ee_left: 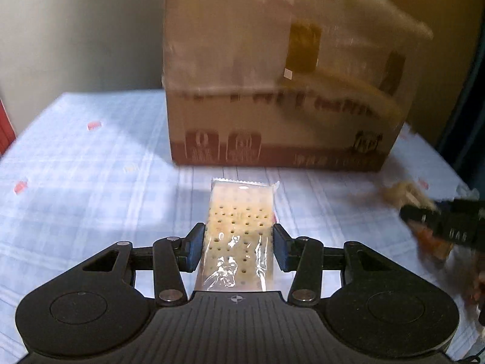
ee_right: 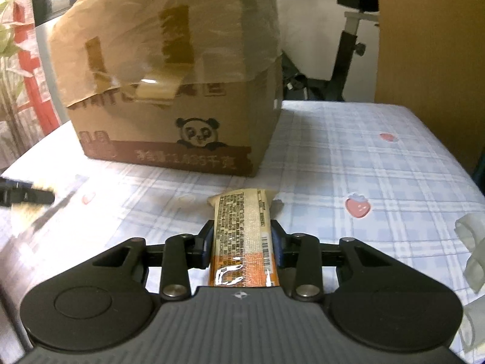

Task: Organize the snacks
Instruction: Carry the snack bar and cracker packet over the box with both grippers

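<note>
My left gripper point(ee_left: 238, 242) is shut on a clear-wrapped cracker pack point(ee_left: 239, 227) with dotted pale biscuits, held above the tablecloth in front of a tall cardboard box point(ee_left: 272, 91). My right gripper point(ee_right: 242, 236) is shut on an orange and cream snack bar point(ee_right: 242, 233) with printed text and a barcode, held in front of the same box point(ee_right: 169, 91), which bears a panda logo. The right gripper also shows blurred at the right edge of the left wrist view point(ee_left: 439, 227). The left gripper shows blurred at the left edge of the right wrist view point(ee_right: 24, 195).
The table has a blue checked cloth with strawberry prints point(ee_right: 357, 206). White crumpled plastic point(ee_right: 469, 248) lies at the right edge. An exercise bike point(ee_right: 348, 45) and a wooden panel point(ee_right: 424, 45) stand behind the table. A red object point(ee_left: 6, 127) is at far left.
</note>
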A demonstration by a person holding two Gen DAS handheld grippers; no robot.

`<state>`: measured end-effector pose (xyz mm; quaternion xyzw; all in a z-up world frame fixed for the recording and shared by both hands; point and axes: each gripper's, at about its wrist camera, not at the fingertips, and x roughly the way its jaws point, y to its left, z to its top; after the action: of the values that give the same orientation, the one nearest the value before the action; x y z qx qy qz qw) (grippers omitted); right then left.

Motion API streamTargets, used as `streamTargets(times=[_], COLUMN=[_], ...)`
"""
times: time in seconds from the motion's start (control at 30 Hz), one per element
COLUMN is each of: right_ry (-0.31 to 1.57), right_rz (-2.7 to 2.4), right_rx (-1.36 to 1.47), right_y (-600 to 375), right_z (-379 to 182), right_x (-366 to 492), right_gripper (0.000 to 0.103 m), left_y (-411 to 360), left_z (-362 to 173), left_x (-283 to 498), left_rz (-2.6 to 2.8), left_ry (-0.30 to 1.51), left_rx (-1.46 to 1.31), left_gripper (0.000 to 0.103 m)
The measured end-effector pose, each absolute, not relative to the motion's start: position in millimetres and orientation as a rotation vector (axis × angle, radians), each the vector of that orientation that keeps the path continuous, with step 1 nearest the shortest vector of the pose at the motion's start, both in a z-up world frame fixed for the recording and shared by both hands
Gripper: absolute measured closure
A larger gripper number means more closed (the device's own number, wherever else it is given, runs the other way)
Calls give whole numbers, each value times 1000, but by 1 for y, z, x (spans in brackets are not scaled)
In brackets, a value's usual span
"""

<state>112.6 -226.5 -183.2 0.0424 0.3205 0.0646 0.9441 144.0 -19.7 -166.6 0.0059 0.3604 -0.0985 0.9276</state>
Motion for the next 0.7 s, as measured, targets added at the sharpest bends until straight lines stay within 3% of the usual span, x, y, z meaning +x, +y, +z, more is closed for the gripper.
streamTargets(times=[0.37,0.7], right_ry=[428,238], right_rz=[188,253], right_rx=[123,118], right_y=[-228,-223], right_z=[-85,14], right_x=[80,156], right_gripper=[65,65], left_y=[-9,-10], left_z=[-80,6], left_x=[130,166], left_rz=[-226,-242], left_ry=[500,308], left_rx=[0,9], left_gripper=[53,53])
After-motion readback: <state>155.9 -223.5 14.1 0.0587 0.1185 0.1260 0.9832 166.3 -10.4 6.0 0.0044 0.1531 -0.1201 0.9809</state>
